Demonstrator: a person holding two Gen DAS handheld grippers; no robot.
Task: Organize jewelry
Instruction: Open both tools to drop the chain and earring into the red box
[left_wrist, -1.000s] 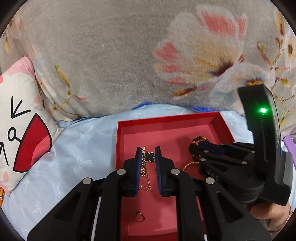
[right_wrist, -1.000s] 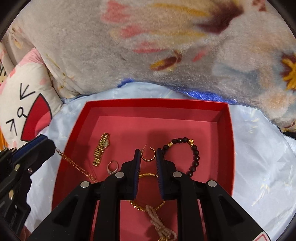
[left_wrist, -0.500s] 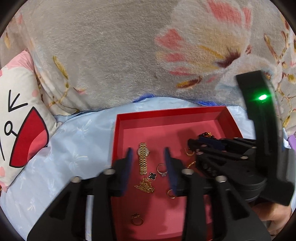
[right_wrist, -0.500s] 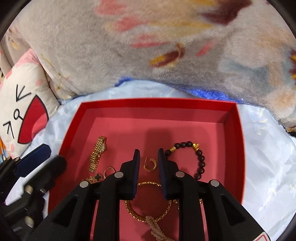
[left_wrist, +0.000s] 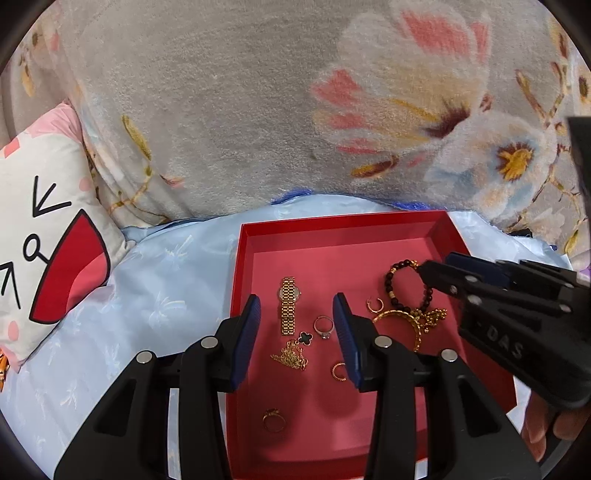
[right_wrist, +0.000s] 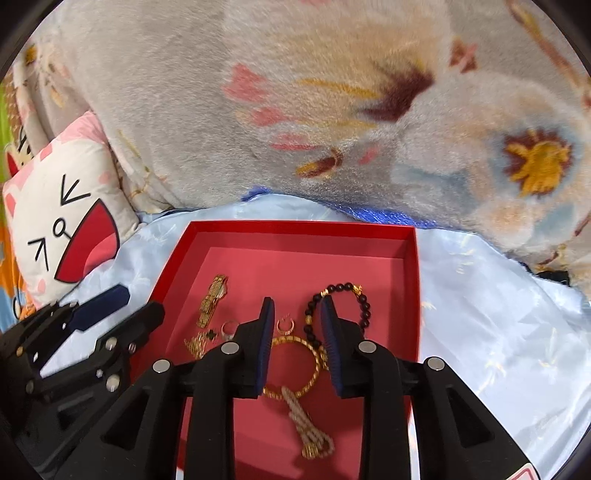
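A red tray (left_wrist: 369, 221) on pale blue cloth holds the jewelry. My left gripper (left_wrist: 296, 301) hangs open over its left half with nothing between the pads. Under it lie a gold watch (left_wrist: 289, 310), a clover necklace (left_wrist: 295, 350) in a heap and a ring (left_wrist: 324, 326). My right gripper (right_wrist: 296, 302) is above the tray's middle, its jaws opening and gripping nothing. A small hoop earring (right_wrist: 285, 326) and a gold bangle (right_wrist: 295, 365) lie on the tray floor below the gap. A black bead bracelet (right_wrist: 354, 299) sits just beyond its right finger, and a pearl strand (right_wrist: 306, 424) lies nearer.
A flowered grey blanket (left_wrist: 258, 110) rises behind the tray. A cat-face pillow (left_wrist: 44, 240) lies to the left. Two more rings (left_wrist: 274, 421) (left_wrist: 339, 371) sit in the tray's near part. The tray's far half is bare. A hand (left_wrist: 546, 428) holds the right gripper (left_wrist: 437, 263).
My left gripper opened and let go of the clover necklace, which now lies heaped in the tray. My right gripper's jaws widened and it rose a little above the earring.
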